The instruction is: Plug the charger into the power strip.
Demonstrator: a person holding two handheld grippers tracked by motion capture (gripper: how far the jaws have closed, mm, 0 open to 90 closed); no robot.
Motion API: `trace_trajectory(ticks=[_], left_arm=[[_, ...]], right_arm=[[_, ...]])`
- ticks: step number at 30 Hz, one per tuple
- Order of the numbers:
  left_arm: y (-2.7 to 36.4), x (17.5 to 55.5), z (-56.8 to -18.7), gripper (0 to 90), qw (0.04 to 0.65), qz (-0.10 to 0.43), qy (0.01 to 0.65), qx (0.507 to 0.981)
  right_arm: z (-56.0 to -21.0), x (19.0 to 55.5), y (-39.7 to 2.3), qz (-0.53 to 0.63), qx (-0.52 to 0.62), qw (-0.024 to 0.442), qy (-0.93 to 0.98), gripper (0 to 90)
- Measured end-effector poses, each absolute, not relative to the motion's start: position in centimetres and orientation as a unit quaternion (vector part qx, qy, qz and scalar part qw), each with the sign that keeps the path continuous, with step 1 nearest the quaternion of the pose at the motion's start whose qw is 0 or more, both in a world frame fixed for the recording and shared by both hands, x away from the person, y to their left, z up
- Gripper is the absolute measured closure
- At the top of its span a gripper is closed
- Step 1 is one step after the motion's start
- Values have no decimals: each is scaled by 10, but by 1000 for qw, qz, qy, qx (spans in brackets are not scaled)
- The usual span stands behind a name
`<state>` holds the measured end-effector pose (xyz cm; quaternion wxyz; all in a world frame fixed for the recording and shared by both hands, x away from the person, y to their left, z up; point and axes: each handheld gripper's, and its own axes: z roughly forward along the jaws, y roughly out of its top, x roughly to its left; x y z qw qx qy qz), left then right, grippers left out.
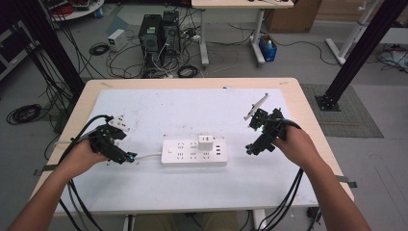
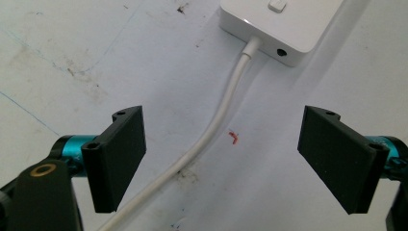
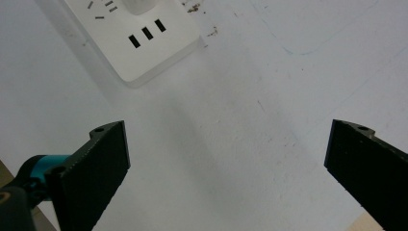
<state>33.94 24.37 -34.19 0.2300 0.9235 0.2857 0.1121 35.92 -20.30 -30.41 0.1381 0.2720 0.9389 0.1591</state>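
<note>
Left gripper [image 1: 126,157] sits lower left of the high view, jaws spread wide over the white cord [image 2: 219,125]. Right gripper [image 1: 251,149] right of center, jaws also wide apart, empty. White power strip [image 1: 194,151] lies mid-frame on the white mat [image 1: 159,108], charger [image 1: 206,142] plugged in.

Bright, even light; soft shadows; slight blur

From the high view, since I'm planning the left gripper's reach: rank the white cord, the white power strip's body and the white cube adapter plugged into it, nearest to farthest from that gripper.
1. White cord: just off the left gripper tips, on the strip's left.
2. White power strip's body: mid-table, beyond the cord.
3. White cube adapter: on the strip's right half, farthest.
</note>
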Motion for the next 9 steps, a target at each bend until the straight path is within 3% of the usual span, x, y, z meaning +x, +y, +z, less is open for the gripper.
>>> trace_trajectory(ticks=[9], left_arm=[[245, 339, -342, 172, 231, 114, 290, 922]], right_arm=[[-309, 358, -207, 166, 284, 136, 934, 12]])
